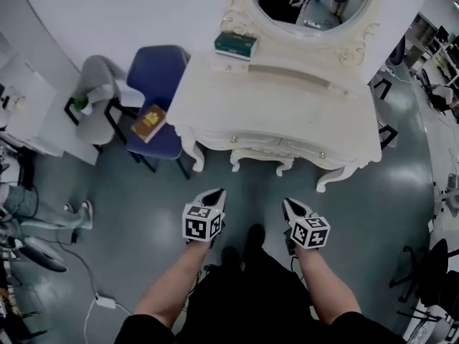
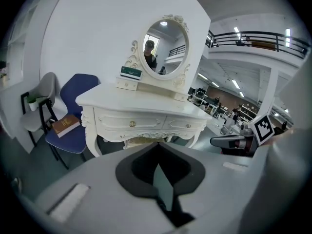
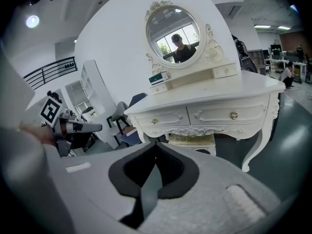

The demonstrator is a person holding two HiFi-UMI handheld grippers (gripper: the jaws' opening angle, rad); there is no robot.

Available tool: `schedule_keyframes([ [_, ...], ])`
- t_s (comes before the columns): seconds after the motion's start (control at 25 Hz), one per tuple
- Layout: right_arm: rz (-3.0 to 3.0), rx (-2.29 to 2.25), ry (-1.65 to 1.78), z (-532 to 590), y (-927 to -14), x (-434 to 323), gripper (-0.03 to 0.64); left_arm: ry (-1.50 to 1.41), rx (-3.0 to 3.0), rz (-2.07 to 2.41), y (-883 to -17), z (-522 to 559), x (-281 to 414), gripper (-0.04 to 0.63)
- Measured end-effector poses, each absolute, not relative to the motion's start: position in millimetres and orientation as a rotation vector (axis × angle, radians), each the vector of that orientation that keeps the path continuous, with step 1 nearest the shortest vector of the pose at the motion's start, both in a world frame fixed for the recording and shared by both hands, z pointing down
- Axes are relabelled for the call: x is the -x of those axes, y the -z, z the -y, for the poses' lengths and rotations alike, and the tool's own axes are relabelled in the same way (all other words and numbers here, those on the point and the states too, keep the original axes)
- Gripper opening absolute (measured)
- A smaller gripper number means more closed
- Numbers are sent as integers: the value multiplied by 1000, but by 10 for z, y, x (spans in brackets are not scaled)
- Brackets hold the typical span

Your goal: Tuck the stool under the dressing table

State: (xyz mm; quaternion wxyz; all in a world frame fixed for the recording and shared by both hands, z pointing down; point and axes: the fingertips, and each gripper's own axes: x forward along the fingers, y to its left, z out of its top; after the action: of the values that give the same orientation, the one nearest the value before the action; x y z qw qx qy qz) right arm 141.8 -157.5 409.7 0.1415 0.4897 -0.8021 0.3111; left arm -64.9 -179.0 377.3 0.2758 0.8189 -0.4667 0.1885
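Hovering closed: left gripper (image 1: 217,194), right gripper (image 1: 290,206); one stool (image 3: 191,141) under one dressing table (image 1: 287,113).

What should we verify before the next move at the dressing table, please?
1. Stool tucked under dressing table: ok, its seat shows beneath the drawers.
2. Stool pushed fully in: cannot tell.
3. Left hand-held gripper empty: ok, jaws together on nothing.
4. Right hand-held gripper empty: ok, jaws together on nothing.
5. Both hand-held grippers apart from the table: ok.
6. Blue chair with book clear of the stool: ok, it stands beside the table.
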Motion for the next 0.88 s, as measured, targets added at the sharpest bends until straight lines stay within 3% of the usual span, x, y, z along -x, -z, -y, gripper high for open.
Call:
schedule_keyframes([
  [0.4, 2293, -1495, -845, 949, -3608, -1433, 2, -362, -2267, 1241, -3336, 1251, 781, 18],
  [0.88, 2455, -1485, -672, 1441, -2845, -1692, 2, -351, -2330, 1338, -2779, 1580, 595, 18],
])
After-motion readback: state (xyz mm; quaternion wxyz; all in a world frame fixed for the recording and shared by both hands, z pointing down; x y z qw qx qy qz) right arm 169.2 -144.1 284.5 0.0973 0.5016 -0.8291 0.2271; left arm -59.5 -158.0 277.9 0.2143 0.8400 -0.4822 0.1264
